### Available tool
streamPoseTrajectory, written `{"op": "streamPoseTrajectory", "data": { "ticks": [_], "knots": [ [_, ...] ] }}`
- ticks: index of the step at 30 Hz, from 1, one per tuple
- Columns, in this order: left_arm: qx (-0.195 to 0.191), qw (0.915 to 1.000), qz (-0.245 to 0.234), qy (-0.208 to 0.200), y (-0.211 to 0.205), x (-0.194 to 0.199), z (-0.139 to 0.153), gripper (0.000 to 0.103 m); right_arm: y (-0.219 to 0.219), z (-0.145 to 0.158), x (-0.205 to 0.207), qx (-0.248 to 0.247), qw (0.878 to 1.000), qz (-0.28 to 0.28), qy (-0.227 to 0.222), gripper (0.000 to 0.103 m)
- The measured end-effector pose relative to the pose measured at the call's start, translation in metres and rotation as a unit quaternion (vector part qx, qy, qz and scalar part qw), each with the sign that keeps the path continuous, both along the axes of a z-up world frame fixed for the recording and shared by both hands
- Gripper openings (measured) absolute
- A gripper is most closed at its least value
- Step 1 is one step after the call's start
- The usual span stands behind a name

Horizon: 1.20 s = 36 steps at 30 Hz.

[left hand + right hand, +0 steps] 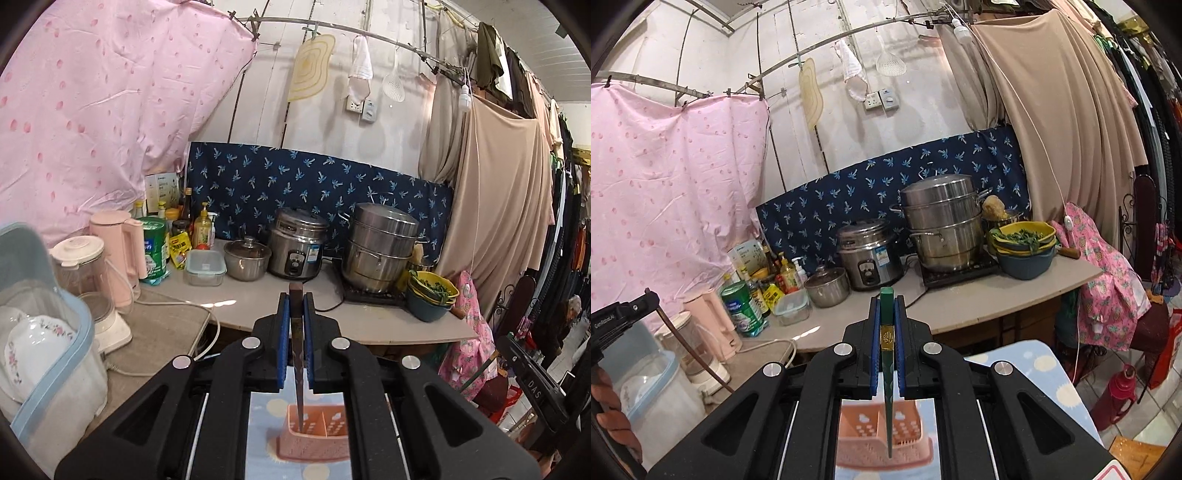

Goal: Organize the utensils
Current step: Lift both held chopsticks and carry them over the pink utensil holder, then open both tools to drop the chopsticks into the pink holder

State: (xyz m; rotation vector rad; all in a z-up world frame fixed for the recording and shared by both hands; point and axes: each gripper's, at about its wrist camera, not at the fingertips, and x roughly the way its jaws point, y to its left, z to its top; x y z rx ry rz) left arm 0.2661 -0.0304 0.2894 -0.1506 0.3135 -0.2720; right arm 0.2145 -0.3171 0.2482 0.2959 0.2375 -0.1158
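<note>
My left gripper (296, 301) is shut on a dark brown chopstick (297, 369), which hangs point down between the blue pads. Its tip sits above a pink slotted utensil basket (325, 443) on a blue dotted cloth (258, 435). My right gripper (887, 304) is shut on a green chopstick (888, 391) with a gold band, its tip over the same pink basket (860, 435). In the right wrist view, the left gripper's body (620, 317) and its brown chopstick (698, 358) show at the left edge, held by a hand (605, 402).
A counter (258, 306) ahead carries a rice cooker (297, 243), a steel steamer pot (380, 243), a lidded pot (246, 256), stacked bowls with greens (432, 293), bottles, a pink kettle (118, 243) and a blender (92, 280). A lidded dish bin (40, 350) stands at the left.
</note>
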Motion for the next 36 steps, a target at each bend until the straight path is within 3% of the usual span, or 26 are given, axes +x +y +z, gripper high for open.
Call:
{"op": "streamPoseTrajectory", "data": {
  "ticks": [6, 15, 22, 25, 27, 29, 36],
  "knots": [
    [0.006, 1.0, -0.005, 0.002, -0.018, 0.028, -0.017, 0.007, 0.0, -0.006, 0.031, -0.009, 1.0, 0.0, 0.002, 0.007],
    [0.018, 0.9984, -0.004, 0.054, -0.021, 0.059, -0.074, 0.007, -0.006, -0.073, 0.061, 0.009, 0.998, 0.004, 0.059, 0.007],
    [0.024, 0.9956, 0.002, 0.091, -0.01, 0.069, -0.105, 0.009, -0.005, -0.094, 0.059, 0.006, 0.997, -0.004, 0.078, 0.011],
    [0.023, 0.9952, 0.01, 0.094, -0.002, 0.062, -0.112, 0.02, -0.005, -0.092, 0.049, 0.006, 0.997, -0.007, 0.073, 0.016],
    [0.022, 0.9954, 0.017, 0.092, 0.003, 0.055, -0.113, 0.043, -0.004, -0.089, 0.04, 0.005, 0.998, -0.007, 0.068, 0.018],
    [0.024, 0.9959, 0.024, 0.084, 0.009, 0.044, -0.112, 0.049, -0.002, -0.086, 0.026, 0.002, 0.998, -0.007, 0.061, 0.023],
    [0.05, 0.9949, 0.026, 0.084, 0.021, 0.001, -0.116, 0.058, 0.005, -0.091, -0.025, 0.001, 0.998, 0.003, 0.068, 0.031]
  ]
}}
